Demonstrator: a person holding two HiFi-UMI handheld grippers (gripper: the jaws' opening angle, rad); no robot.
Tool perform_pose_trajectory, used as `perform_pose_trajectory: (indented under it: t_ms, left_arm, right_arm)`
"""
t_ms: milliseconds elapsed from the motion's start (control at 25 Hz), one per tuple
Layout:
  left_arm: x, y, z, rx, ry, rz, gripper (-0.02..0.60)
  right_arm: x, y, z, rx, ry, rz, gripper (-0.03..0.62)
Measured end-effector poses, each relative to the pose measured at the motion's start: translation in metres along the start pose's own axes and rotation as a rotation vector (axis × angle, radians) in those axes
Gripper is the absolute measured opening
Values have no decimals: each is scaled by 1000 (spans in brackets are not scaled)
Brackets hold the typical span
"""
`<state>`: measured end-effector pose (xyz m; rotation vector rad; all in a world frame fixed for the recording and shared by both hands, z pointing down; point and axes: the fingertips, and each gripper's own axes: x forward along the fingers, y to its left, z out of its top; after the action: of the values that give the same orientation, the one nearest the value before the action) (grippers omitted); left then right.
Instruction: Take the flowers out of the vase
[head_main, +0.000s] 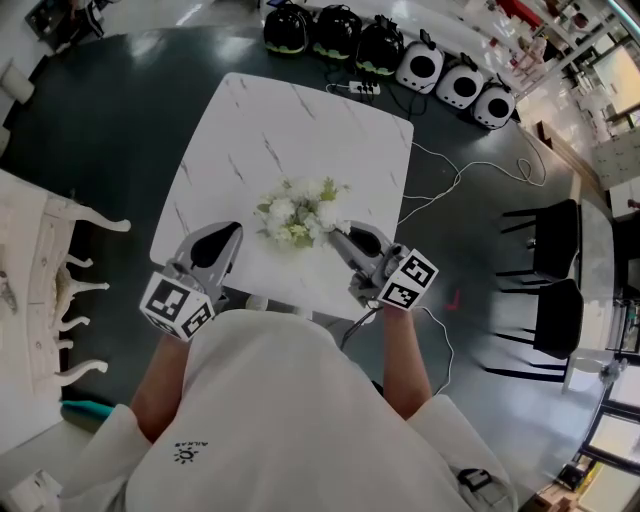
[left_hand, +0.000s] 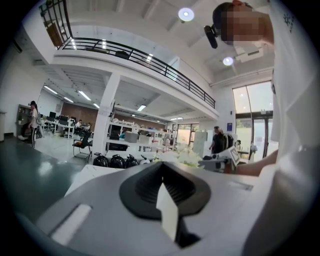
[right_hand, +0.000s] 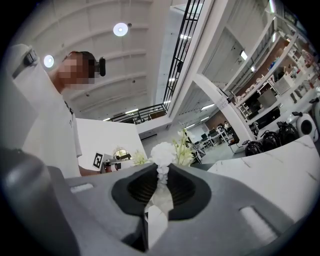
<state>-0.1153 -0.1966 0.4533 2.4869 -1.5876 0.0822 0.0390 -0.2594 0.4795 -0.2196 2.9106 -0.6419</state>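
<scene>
A bunch of white flowers with green leaves (head_main: 300, 215) stands in the middle of the white marble table (head_main: 290, 120); the vase is hidden beneath the blooms. My right gripper (head_main: 338, 235) reaches into the bunch's right side. In the right gripper view it (right_hand: 161, 176) is shut on a white flower (right_hand: 163, 152) whose stem runs down between the jaws. My left gripper (head_main: 228, 238) hangs just left of the bunch, apart from it. In the left gripper view its jaws (left_hand: 162, 172) are together with nothing between them, and the flowers (left_hand: 182, 157) show ahead.
Black and white rounded packs (head_main: 340, 35) line the floor behind the table. A power strip (head_main: 362, 88) and white cable trail off the table's right side. Black chairs (head_main: 555, 240) stand at the right, a white ornate chair (head_main: 60, 290) at the left.
</scene>
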Motion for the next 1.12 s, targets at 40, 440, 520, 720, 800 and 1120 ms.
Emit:
perform_pose_trajectory:
  t_ms: [40,440,520,720,800,1120]
  left_arm:
    - [0,0,0,0,-1,-1,-12]
    - [0,-6,2,1,-8,-9,-12]
    - [0,-5,2,1,-12,-12,-12]
    - [3,-2,3,-11,-19,-15,-12]
    - [6,-2,3,-13,-21,-20,-11]
    - [16,-1,6,2,-27,-54,-12]
  right_arm:
    - [0,0,2,4,-7,2,46]
    - [1,7,13,-9,-33,2,46]
    - [1,8,16,-18,-35,-4,46]
    - [4,9,22,-35,-35,-32,46]
    - [5,10,24,-39,-37,-41,46]
    - [2,14,34,-62,-50,-72,46]
